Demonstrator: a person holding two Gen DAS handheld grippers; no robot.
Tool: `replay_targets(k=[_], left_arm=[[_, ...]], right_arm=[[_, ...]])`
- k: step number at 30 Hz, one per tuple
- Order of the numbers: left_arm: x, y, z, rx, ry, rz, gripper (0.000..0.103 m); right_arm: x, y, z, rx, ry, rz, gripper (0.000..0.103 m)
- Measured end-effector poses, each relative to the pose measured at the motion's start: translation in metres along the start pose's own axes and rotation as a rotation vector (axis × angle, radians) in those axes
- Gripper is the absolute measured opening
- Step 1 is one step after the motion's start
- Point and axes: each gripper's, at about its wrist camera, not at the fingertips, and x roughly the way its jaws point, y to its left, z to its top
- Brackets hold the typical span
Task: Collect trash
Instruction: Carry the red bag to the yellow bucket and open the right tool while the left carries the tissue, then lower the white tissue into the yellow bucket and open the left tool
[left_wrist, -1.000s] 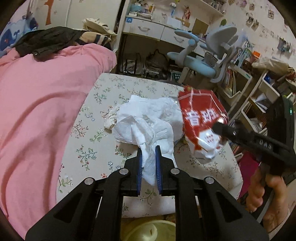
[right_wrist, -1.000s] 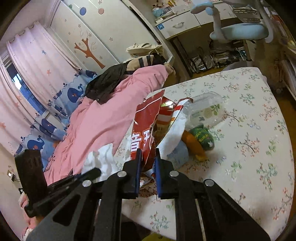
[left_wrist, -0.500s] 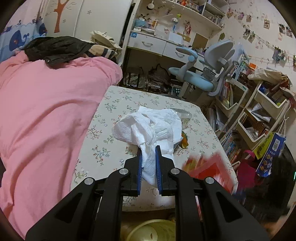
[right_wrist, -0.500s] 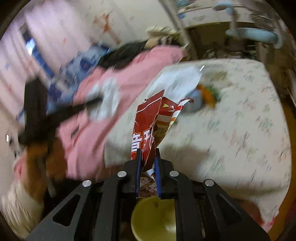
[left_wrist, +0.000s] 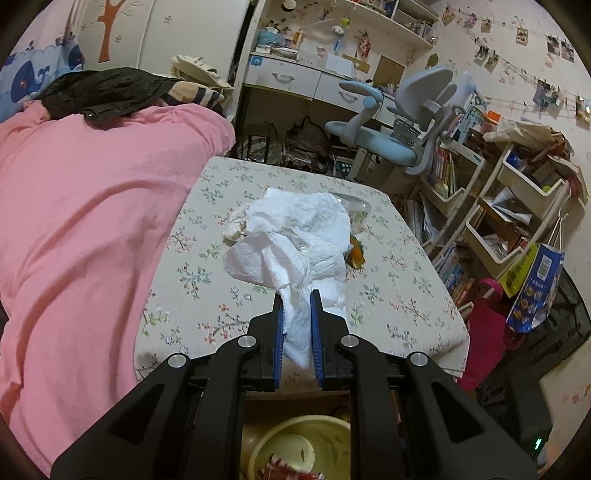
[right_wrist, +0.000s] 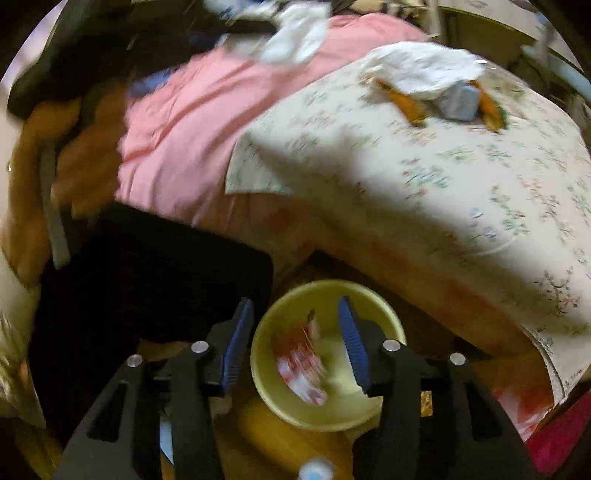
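Tissue stays pinched in left jaws; right jaws opening over bin.

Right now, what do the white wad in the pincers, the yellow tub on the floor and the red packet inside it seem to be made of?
White wad: soft tissue or kitchen paper, matte, crumpled, with a faint quilted texture.
Yellow tub: probably plastic, a smooth, evenly coloured, rounded wall.
Red packet: likely thin printed snack film, red and white, crinkled; too blurred to be sure.
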Motion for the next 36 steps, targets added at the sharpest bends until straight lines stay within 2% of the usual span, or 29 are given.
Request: replay_targets(k=[7, 11, 16, 24, 30, 36], left_arm=[[0.002, -0.02, -0.017, 0.056, 0.04, -0.029, 0.013], [0.005, -0.033, -0.035, 0.097, 0.093, -0.053, 0.013], [0.007, -0.054, -0.067, 0.179, 0.186, -0.084, 0.013], [0.018, -0.078, -0.114, 0.291, 0.377, -0.111, 0.015], [0.02, -0.082, -0.125, 0.313, 0.429, -0.102, 0.041], [0.02, -0.076, -0.122, 0.287, 0.422, -0.091, 0.046]], right_arm=[[-0.033, -0.026, 0.003, 0.157, -0.188, -0.047, 0.06], [-0.052, -0.044, 0.001, 0.272, -0.291, -0.058, 0.061], [-0.066, -0.064, -0.002, 0.381, -0.376, -0.055, 0.063], [-0.077, -0.074, -0.007, 0.441, -0.414, -0.045, 0.065], [-0.079, -0.074, -0.008, 0.438, -0.42, -0.046, 0.065], [-0.079, -0.074, -0.01, 0.441, -0.423, -0.047, 0.065]])
